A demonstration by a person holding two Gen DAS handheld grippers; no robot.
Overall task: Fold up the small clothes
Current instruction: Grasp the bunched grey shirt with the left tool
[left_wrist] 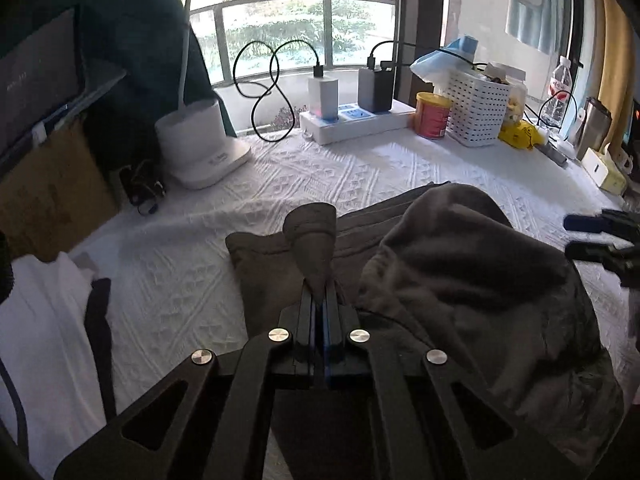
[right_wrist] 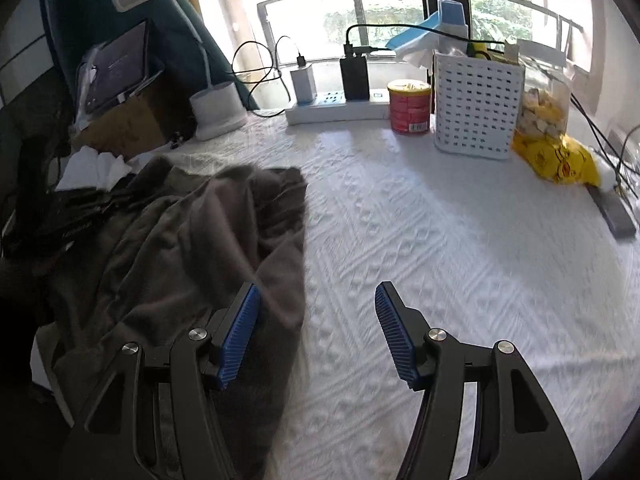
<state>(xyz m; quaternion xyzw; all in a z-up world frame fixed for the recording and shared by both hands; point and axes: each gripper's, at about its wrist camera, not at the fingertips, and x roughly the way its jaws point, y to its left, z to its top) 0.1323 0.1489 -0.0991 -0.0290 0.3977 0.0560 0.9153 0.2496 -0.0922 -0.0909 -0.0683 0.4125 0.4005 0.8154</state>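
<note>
The left gripper [left_wrist: 320,300] has its jaws pinched tight on a raised fold of the dark grey garment [left_wrist: 472,280], which lies crumpled on the white textured cloth covering the worktop [left_wrist: 304,176], toward its near edge. The right gripper [right_wrist: 316,312] hangs just beside the garment's edge, jaws spread wide with nothing between them. Along the far edge stand a white perforated basket [right_wrist: 476,108] and a red can [right_wrist: 410,107].

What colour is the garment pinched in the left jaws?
Dark grey-brown garment, clearest in the left wrist view.
</note>
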